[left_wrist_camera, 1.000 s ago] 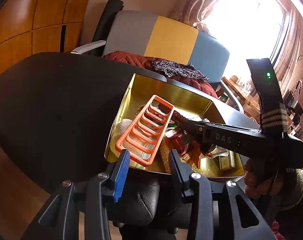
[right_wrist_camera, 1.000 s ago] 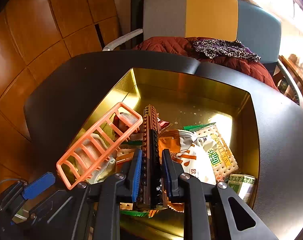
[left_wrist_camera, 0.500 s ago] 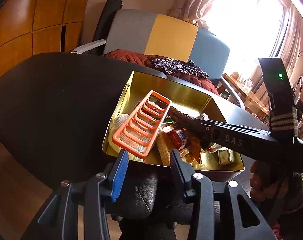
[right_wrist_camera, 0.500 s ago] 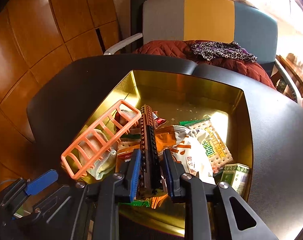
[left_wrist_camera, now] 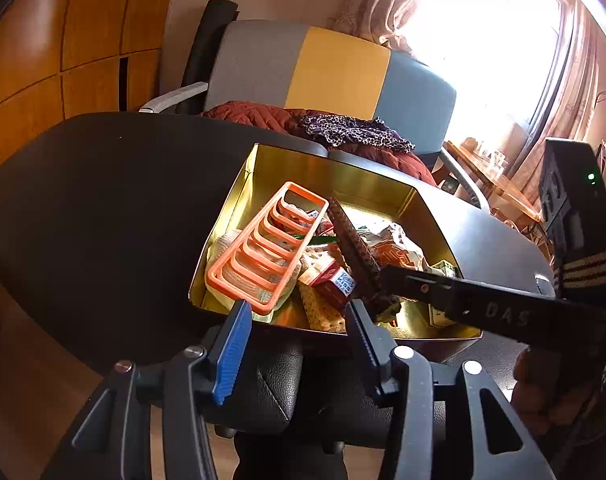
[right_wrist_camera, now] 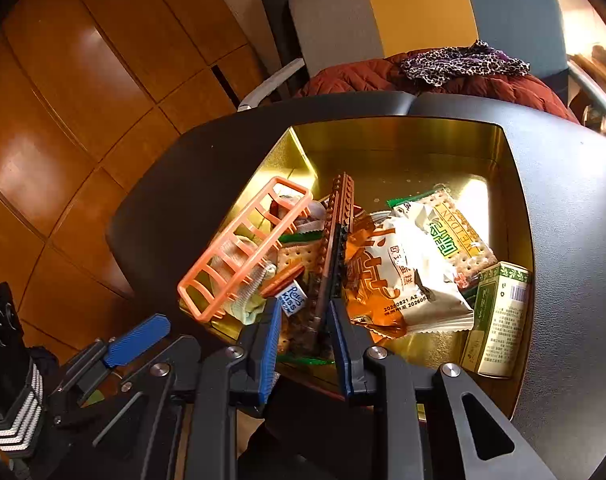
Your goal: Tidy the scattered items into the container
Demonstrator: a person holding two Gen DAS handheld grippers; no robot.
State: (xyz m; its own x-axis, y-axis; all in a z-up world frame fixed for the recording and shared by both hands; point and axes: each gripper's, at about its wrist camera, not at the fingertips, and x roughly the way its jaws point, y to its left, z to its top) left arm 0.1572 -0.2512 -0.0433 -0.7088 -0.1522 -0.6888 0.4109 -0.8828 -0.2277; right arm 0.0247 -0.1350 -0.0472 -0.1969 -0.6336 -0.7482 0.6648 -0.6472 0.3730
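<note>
A gold tin [left_wrist_camera: 335, 176] [right_wrist_camera: 515, 216] sits on the black table. It holds an orange plastic rack [left_wrist_camera: 267, 248] [right_wrist_camera: 243, 248], snack packets [right_wrist_camera: 407, 264], a green box [right_wrist_camera: 499, 316] and a long brown toothed bar [right_wrist_camera: 335, 236] [left_wrist_camera: 355, 248]. My right gripper [right_wrist_camera: 305, 316] stands open at the tin's near edge, its jaws on either side of the bar's near end and apart from it. It also shows in the left wrist view [left_wrist_camera: 387, 284]. My left gripper [left_wrist_camera: 295, 320] is open and empty, just short of the tin's near rim.
A black leather chair seat [left_wrist_camera: 279, 384] lies below the table edge. A grey, yellow and blue chair [left_wrist_camera: 327, 68] with red and leopard-print cloth stands behind the table. Wooden wall panels [right_wrist_camera: 83, 80] are at the left. Bare black tabletop [left_wrist_camera: 103, 200] lies left of the tin.
My right gripper has opened and let go of the brown bar, which now lies in the tin. Both grippers have drawn back a little from the tin.
</note>
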